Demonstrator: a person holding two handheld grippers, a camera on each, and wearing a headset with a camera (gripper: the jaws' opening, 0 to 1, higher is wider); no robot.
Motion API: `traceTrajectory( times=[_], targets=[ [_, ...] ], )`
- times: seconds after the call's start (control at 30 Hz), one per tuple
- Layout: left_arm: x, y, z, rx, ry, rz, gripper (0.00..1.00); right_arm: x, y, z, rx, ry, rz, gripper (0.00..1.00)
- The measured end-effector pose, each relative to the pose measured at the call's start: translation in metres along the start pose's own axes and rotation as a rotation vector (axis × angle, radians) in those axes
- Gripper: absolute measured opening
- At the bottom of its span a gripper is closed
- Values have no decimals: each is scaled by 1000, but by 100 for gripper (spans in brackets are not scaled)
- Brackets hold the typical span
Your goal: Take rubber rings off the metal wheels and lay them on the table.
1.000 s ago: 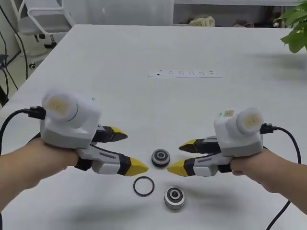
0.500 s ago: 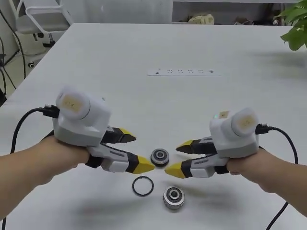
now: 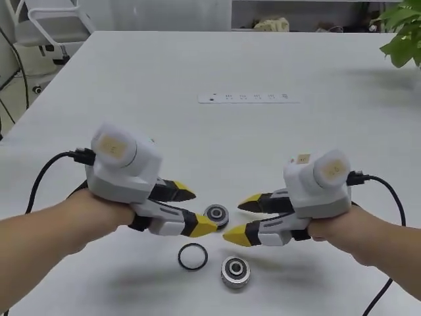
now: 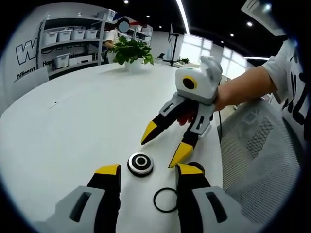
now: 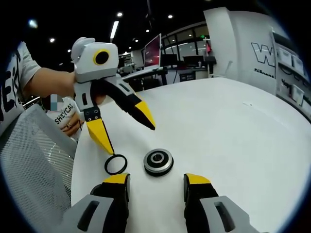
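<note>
Head view: both claws wide open, nothing held
Left gripper (image 3: pixel 204 210) and right gripper (image 3: pixel 233 219) flank a metal wheel (image 3: pixel 216 214); a loose rubber ring (image 3: pixel 192 256) lies on the table (image 3: pixel 217 138) beside a second wheel (image 3: pixel 235 271).

1. Head view, centre: the lower jaw tip of the left gripper (image 3: pixel 204 209) covers the lower left edge of one wheel (image 3: pixel 218 212).
2. Upper centre: marks on the strip (image 3: pixel 248 98) are too small to read.
3. The upper right corner cuts off the plant (image 3: pixel 402 41); the upper left corner cuts off the chair (image 3: pixel 46 26).
4. Both forearms (image 3: pixel 39 237) run off the lower edges.
5. Left gripper view, upper left: wall lettering (image 4: pixel 29 51) is blurred and partly cut off.
</note>
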State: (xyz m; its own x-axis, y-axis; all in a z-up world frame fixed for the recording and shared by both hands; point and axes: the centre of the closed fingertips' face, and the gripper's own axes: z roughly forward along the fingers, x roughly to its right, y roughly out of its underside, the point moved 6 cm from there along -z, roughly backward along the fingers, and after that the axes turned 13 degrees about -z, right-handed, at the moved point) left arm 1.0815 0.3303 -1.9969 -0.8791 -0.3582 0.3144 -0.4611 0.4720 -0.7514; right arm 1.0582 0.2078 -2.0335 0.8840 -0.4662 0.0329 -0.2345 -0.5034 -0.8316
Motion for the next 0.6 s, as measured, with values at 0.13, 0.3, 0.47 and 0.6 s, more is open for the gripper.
traceTrajectory(
  times=[0.13, 0.3, 0.47, 0.6],
  targets=[
    [-4, 0, 4, 3, -4, -5, 35, 0, 1, 0, 0, 0, 2, 42],
    [-5, 0, 11, -6, -1, -8, 33, -1, 1, 1, 3, -1, 5, 42],
    [-5, 4, 17, -20, 1, -12, 29, -1, 2, 1, 5, -2, 9, 42],
    [-5, 4, 19, -16, 2, -22, 27, -1, 3, 1, 3, -2, 11, 42]
  ],
)
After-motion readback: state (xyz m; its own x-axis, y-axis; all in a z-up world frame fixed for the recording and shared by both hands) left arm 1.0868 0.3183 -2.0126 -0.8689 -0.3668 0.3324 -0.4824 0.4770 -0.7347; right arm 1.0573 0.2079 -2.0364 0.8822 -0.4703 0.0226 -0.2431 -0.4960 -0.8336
